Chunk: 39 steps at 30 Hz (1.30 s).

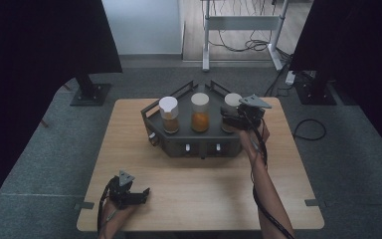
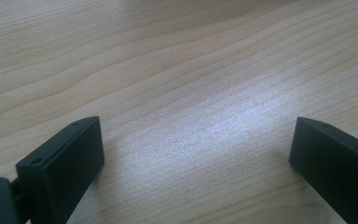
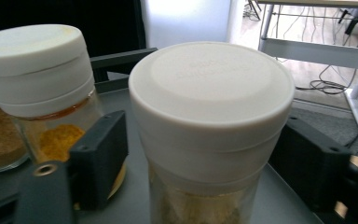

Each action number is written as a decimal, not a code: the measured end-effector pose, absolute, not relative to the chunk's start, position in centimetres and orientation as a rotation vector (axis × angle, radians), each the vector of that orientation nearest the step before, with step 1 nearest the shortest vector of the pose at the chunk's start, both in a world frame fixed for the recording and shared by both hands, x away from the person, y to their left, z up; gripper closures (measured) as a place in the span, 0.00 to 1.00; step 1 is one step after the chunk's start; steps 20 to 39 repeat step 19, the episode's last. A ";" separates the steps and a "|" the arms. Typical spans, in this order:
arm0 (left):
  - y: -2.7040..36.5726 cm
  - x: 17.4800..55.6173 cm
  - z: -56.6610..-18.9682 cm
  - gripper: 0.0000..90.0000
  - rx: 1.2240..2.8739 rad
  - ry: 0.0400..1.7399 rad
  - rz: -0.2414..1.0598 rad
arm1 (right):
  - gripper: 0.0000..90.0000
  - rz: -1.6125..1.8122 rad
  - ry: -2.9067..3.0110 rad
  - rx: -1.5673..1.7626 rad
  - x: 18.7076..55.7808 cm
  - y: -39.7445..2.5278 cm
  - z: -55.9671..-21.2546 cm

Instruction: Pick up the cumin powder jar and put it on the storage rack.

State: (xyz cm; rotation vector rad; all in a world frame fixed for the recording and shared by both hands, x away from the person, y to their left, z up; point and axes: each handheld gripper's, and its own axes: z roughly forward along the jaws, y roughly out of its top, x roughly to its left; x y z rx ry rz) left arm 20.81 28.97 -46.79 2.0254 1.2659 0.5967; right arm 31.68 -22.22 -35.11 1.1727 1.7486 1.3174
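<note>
On the desk right tongs straddle the jar unclenched, left tongs released; a loose squeeze could topple it.

High view was dim w/ dark corners, my left cam caught soft glare on table, bg behind blurred.

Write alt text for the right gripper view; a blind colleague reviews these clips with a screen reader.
A white-lidded spice jar stands between the right gripper's two open black jaws, which flank its glass body with small gaps either side. Behind, to the left, a second white-lidded jar of orange powder stands on the same dark grey tray.
</note>
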 end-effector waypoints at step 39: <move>29.0 20.8 -46.8 0.03 2.023 1.267 0.596 | 0.01 1.314 1.771 1.159 30.5 -23.2 -34.8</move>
